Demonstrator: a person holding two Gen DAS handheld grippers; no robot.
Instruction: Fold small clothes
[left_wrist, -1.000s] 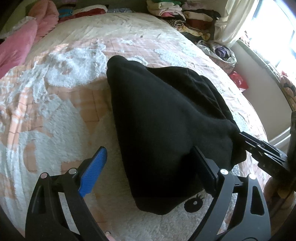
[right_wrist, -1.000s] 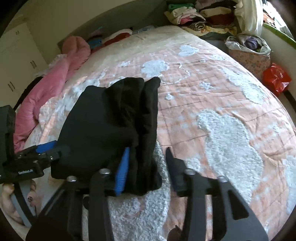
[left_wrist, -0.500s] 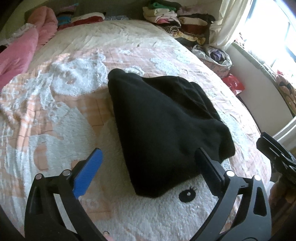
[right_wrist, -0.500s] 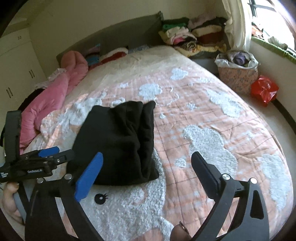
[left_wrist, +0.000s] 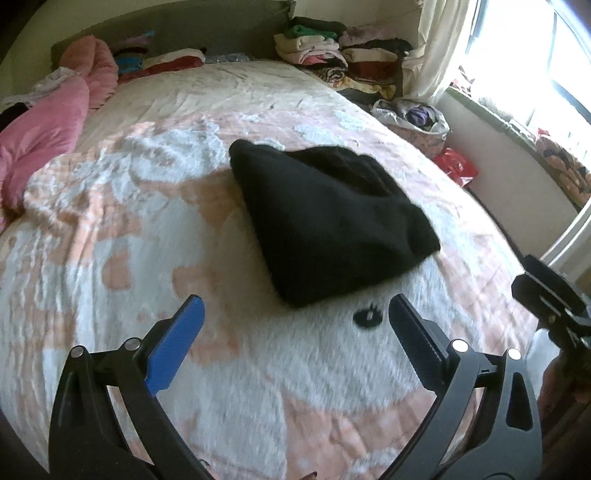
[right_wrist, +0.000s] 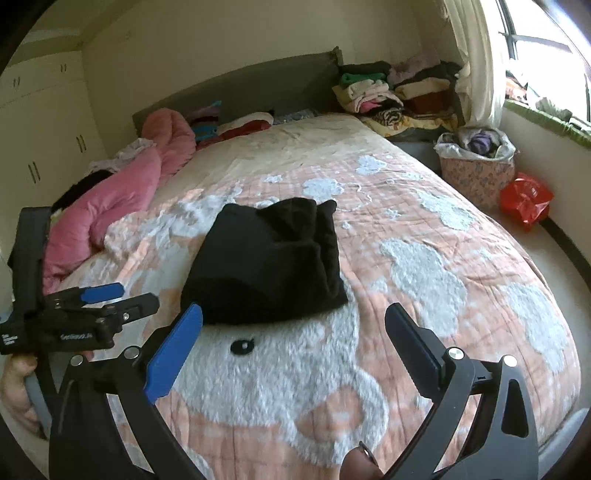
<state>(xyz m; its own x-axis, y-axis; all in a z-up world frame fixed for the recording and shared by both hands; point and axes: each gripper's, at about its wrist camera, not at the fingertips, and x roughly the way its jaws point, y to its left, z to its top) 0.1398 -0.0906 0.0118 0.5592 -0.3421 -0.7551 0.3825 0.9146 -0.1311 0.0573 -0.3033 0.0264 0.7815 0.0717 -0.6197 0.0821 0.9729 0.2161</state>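
Note:
A small black garment (left_wrist: 328, 218) lies folded in a rough rectangle on the pink and white fleece bedspread (left_wrist: 140, 229); it also shows in the right wrist view (right_wrist: 269, 266). My left gripper (left_wrist: 295, 314) is open and empty, held above the bedspread just short of the garment's near edge. My right gripper (right_wrist: 293, 319) is open and empty, also short of the garment. The left gripper appears at the left of the right wrist view (right_wrist: 110, 299), and part of the right gripper at the right edge of the left wrist view (left_wrist: 550, 291).
A pink duvet (right_wrist: 122, 199) is bunched along the bed's left side. Stacks of folded clothes (right_wrist: 399, 92) stand beyond the far right corner. A lined basket of clothes (right_wrist: 476, 166) and a red bag (right_wrist: 526, 201) sit on the floor by the window.
Both grippers have opened, let go of the black garment and pulled back from it. The garment now lies flat and folded on the bedspread.

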